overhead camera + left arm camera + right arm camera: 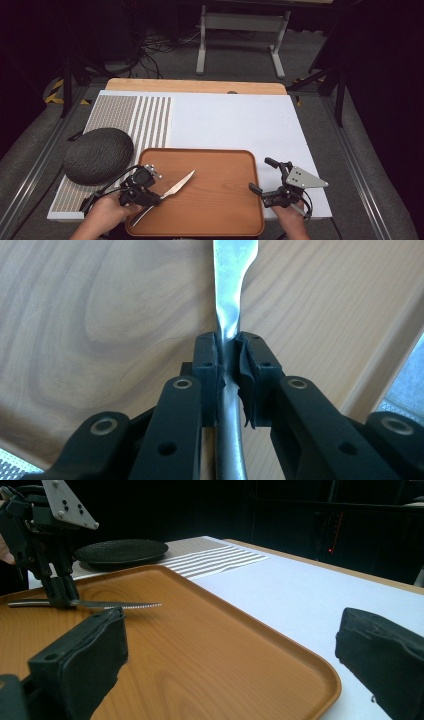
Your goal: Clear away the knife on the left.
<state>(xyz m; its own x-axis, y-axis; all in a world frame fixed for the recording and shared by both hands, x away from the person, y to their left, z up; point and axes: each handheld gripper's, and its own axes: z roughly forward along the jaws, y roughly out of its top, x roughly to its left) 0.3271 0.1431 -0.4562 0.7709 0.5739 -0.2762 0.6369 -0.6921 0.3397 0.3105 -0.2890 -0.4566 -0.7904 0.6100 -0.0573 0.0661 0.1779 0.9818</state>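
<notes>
A metal knife (176, 189) lies over the left part of the brown wooden tray (220, 200), blade pointing up and right. My left gripper (152, 196) is shut on its handle; in the left gripper view the pads (212, 371) pinch the knife (231, 295) just behind the blade. From the right gripper view the knife (120, 605) shows with a serrated edge, held level just above the tray (210, 645) by the left gripper (62, 597). My right gripper (263, 179) stands open at the tray's right edge, nothing between its wide-apart jaws.
A dark textured plate (98, 155) sits left of the tray on a striped mat (145, 120). A white board (240, 122) covers the table beyond the tray. The table's front edge is close to both hands.
</notes>
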